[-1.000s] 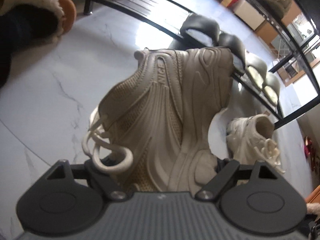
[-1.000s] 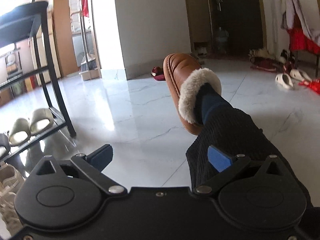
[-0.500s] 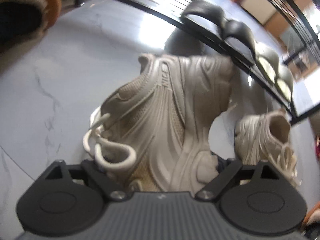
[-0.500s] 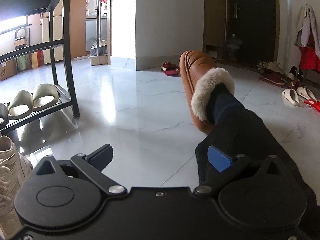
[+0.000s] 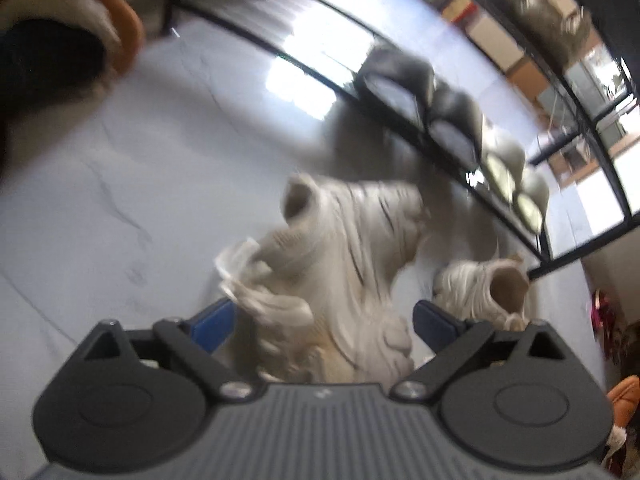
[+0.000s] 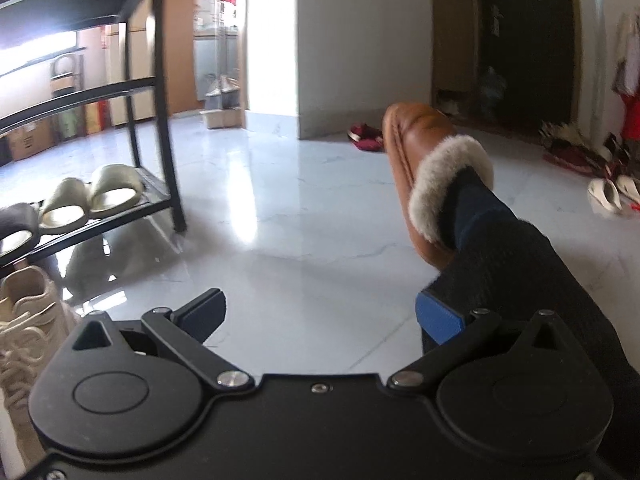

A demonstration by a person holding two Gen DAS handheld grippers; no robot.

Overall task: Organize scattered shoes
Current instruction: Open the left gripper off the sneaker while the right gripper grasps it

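A beige chunky sneaker [image 5: 344, 248] stands on the white marble floor, blurred, heel towards the shoe rack [image 5: 320, 76]. My left gripper [image 5: 324, 322] straddles its toe end; the jaws are opening and the blue pads [image 5: 212, 322] stand clear of its sides. The matching sneaker [image 5: 484, 288] sits just to its right, and shows again at the left edge of the right wrist view [image 6: 28, 320]. My right gripper [image 6: 320, 316] hangs open over bare floor, nothing between its fingers.
The rack's bottom shelf holds black slides [image 5: 400, 76] and pale slides [image 6: 92, 196]; its black post [image 6: 168, 140] stands close by. A person's leg in a brown fur-lined slipper [image 6: 420, 160] lies beside the right gripper. A red slipper [image 6: 366, 136] and more shoes [image 6: 608, 192] lie farther off.
The left jaws have spread off the beige sneaker and the gripper has pulled up and back, so the shoe looks smaller. The right view has rolled a little.
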